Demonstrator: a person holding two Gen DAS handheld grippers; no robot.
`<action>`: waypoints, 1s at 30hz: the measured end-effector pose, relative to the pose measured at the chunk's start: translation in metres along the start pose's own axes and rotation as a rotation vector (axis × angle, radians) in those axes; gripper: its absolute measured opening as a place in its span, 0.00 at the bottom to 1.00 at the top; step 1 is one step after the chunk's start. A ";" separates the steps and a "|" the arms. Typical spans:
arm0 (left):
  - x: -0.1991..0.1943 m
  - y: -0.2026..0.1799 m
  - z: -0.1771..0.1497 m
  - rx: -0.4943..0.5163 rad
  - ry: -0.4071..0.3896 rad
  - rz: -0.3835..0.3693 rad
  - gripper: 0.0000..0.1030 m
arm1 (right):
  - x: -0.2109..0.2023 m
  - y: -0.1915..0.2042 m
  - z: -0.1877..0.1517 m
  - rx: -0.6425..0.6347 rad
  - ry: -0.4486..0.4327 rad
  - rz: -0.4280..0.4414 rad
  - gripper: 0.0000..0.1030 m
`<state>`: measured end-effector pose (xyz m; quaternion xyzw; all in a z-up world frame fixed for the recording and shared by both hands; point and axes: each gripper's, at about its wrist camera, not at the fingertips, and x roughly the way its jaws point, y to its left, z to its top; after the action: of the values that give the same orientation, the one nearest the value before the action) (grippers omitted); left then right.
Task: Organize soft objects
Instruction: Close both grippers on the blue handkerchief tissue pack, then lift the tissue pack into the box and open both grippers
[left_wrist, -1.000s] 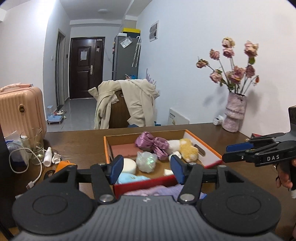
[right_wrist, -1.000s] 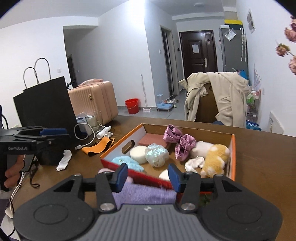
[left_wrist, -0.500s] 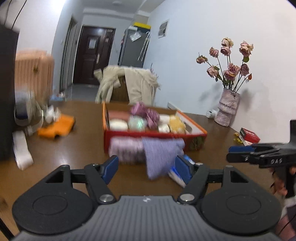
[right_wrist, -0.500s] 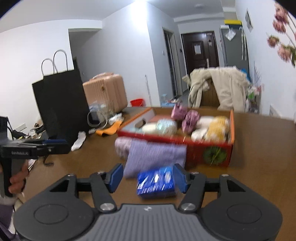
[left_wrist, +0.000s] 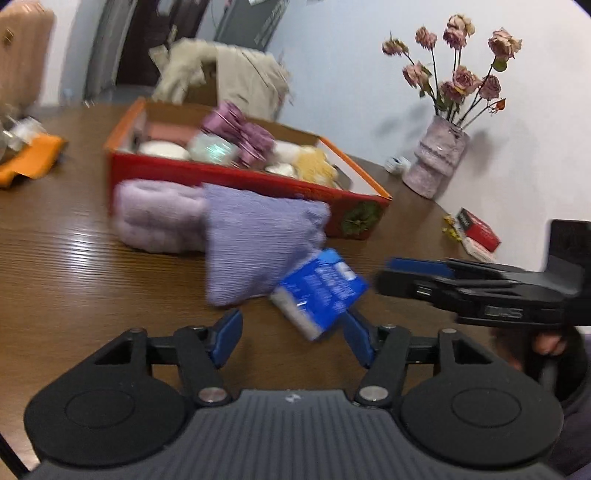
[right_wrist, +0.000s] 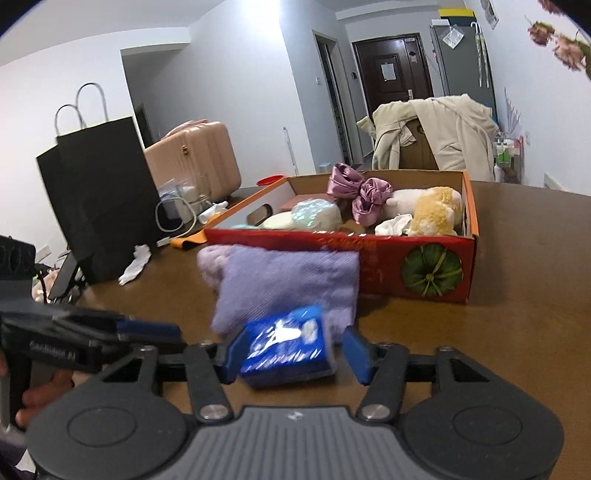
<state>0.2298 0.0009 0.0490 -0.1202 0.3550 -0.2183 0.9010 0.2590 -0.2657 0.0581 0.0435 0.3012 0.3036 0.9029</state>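
Observation:
A red cardboard box (left_wrist: 236, 177) (right_wrist: 436, 258) on the brown table holds several soft items: purple bows, white pads, a yellow-and-white plush. In front of it lie a fluffy lilac roll (left_wrist: 159, 218) (right_wrist: 210, 262) and a lavender knitted cloth (left_wrist: 251, 236) (right_wrist: 291, 284). A blue tissue pack (left_wrist: 317, 291) (right_wrist: 284, 343) lies near the cloth's corner. My left gripper (left_wrist: 291, 332) is open just short of the pack. My right gripper (right_wrist: 293, 354) is open with the pack between its jaws, not clamped.
A vase of dried roses (left_wrist: 436, 158) and a red booklet (left_wrist: 480, 230) stand at the table's right. A black paper bag (right_wrist: 99, 199), cables, a white tissue (right_wrist: 135, 264) and an orange band (left_wrist: 33, 158) are on the left. A coat-draped chair (right_wrist: 436, 136) is behind.
Both grippers have pulled back from above the box and dropped toward the table. The cloth and blue pack now lie close in front; the pack sits between the right gripper's jaws.

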 end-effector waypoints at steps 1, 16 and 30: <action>0.009 -0.003 0.004 -0.010 0.006 -0.002 0.54 | 0.008 -0.005 0.004 0.010 0.010 0.007 0.38; 0.053 0.033 0.006 -0.191 0.064 -0.117 0.32 | 0.045 -0.053 -0.007 0.228 0.097 0.179 0.19; 0.043 0.022 0.006 -0.139 0.002 -0.053 0.29 | 0.037 -0.036 -0.005 0.133 0.097 0.174 0.18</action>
<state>0.2687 -0.0005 0.0199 -0.1917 0.3668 -0.2168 0.8841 0.2987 -0.2745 0.0251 0.1144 0.3589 0.3617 0.8528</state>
